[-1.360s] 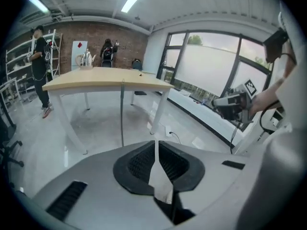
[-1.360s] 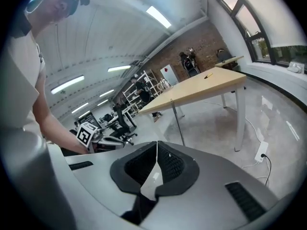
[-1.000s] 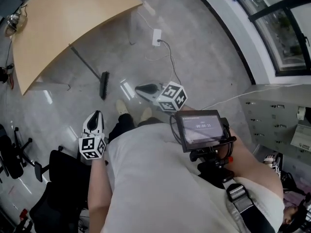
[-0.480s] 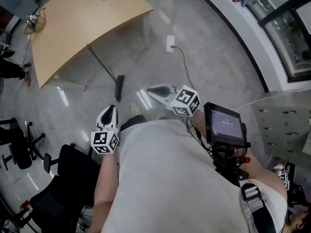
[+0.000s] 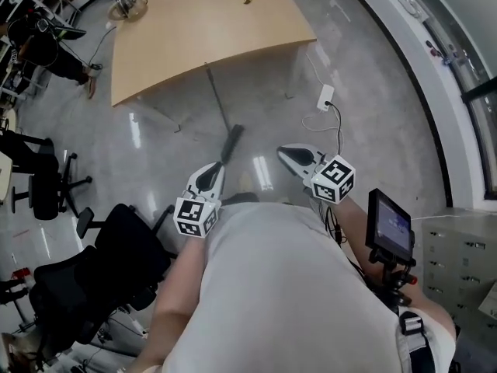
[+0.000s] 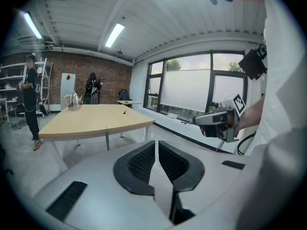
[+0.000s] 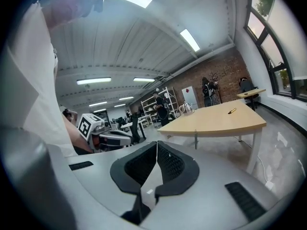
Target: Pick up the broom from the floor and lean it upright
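Where: broom [image 5: 219, 103] is standing at approx 12 o'clock ahead of the person. The broom head [image 5: 231, 144] is resting on the floor [image 5: 373, 130], and the handle tip is leaning on the near edge of the surface [image 5: 202, 29].
Check: the head view alone could be reading as flat on the floor. But the left gripper view is showing the handle [image 6: 106, 139] as a thin grey pole rising to the surface edge, and the right gripper view is showing the same pole [image 7: 195, 139]. So I'm judging it propped.
Axis: the long axis is running near-upright in the room. In the head view it's tracing 6 to 12, tipping slightly toward 11. Bristle end is pointing down at the 6 end, handle tip at the 12 end.
Left tongs [image 5: 211, 174]: pads are sitting pressed together w/ nothing btwn them, hanging at approx 7 o'clock of the broom head, apart from it.
Right tongs [image 5: 293, 156]: pads are also pressed together and empty, at approx 4 o'clock of the broom head, apart from it.
Handling (judged): prob. light. The pole is looking stiff and smooth, so slippery under the pads. Bristles soft, weight sitting low. On the glossy floor the head could be sliding out.
Grip spot: if re-seating, I'm favouring a pinch across the pole's upper-mid part, not the bristles.
Status: the lean is looking done.
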